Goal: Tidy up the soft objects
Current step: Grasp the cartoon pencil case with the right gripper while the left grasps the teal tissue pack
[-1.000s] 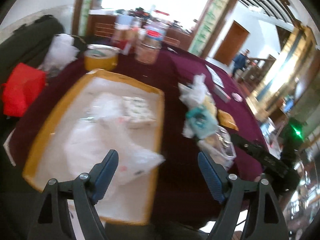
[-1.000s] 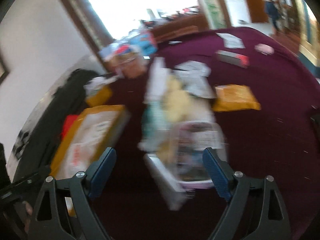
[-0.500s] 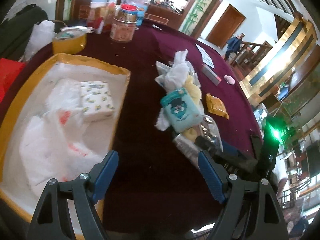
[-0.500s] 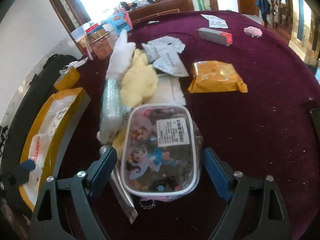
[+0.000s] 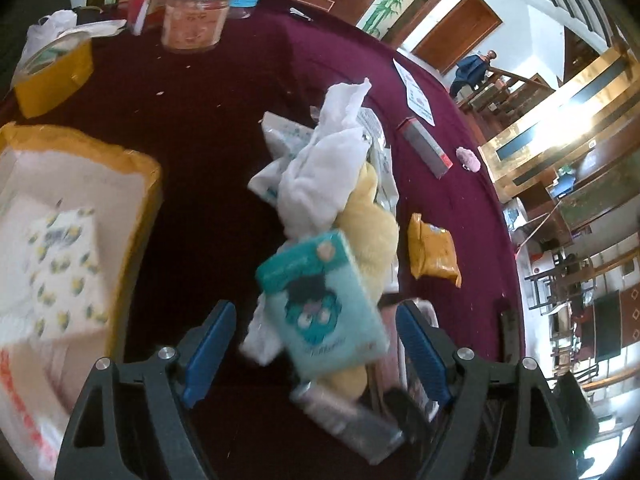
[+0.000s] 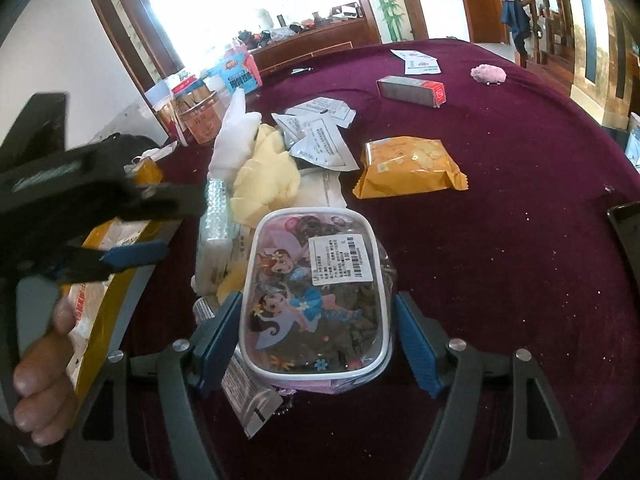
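A pile of soft things lies on the maroon table: a white cloth (image 5: 324, 164), a yellow cloth (image 5: 370, 232), a teal tissue pack (image 5: 324, 308) and a clear cartoon pouch (image 6: 316, 292). My left gripper (image 5: 316, 348) is open, its jaws on either side of the teal tissue pack. My right gripper (image 6: 316, 340) is open, its jaws on either side of the cartoon pouch, not pressing it. A yellow tray (image 5: 148, 184) at the left holds a patterned tissue pack (image 5: 64, 268) and white plastic bags.
An orange snack packet (image 6: 408, 164), silver sachets (image 6: 320, 140), a grey-red box (image 6: 412, 90), a pink fluffy item (image 6: 488, 74) and leaflets lie further back. Jars and boxes (image 5: 196, 12) and a yellow tape roll (image 5: 52, 72) stand at the back left.
The left gripper has swung right from above the tray to the pile and now straddles the teal pack. The right gripper has moved in closer around the cartoon pouch.
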Demonstrator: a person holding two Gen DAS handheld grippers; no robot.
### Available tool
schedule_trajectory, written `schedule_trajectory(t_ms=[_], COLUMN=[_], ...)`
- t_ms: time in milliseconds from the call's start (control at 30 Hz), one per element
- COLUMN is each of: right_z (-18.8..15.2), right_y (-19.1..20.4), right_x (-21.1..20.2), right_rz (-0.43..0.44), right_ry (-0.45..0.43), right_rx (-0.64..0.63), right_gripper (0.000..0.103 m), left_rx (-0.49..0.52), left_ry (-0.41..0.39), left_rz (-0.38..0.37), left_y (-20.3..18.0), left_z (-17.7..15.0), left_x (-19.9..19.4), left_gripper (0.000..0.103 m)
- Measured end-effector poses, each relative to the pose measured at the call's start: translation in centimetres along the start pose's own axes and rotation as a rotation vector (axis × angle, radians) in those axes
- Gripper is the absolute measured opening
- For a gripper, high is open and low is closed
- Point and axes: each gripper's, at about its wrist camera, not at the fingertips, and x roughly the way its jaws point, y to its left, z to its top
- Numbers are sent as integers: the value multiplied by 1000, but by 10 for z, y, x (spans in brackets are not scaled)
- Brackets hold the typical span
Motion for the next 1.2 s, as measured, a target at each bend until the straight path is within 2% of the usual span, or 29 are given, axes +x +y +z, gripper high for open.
schedule_trajectory(t_ms=[100, 133, 233, 333, 400, 533, 767, 967, 1067, 1200], right_z=[0, 0, 0, 2, 2, 1, 4, 2, 1, -1], right_y=[0, 1, -1, -4, -5, -6, -10, -9, -8, -6], right_x=[-1, -1, -4, -6, -7, -12, -19, -24, -27, -32], right_rz=[6, 5, 7, 14, 8, 3, 6, 12, 24, 46], right_ry=[3, 4, -9, -16, -26, -53, -112, -141, -161, -191], right_rx=[-8, -8, 5, 23, 31, 34, 56, 58, 46, 22], right_gripper=[74, 74, 74, 74, 74, 73, 73, 73, 73, 73], left_rx=[1, 5, -23, -54, -55, -41, -81, -111, -145, -106], left_ry=[26, 32, 35, 27, 41, 3, -105, -130, -132, -157], left_rz=[23, 32, 14, -17, -11, -19, -106, -170, -224, -217], left_y=[-3, -3, 6, 12, 15, 17, 27, 41, 44, 40], left_z=[2, 0, -6, -9, -9, -15, -20, -23, -26, -30], left_x=[11, 12, 9, 5, 9, -6, -44, -70, -84, -113], left_gripper=[74, 64, 59, 59, 61, 47, 47, 46, 46, 46])
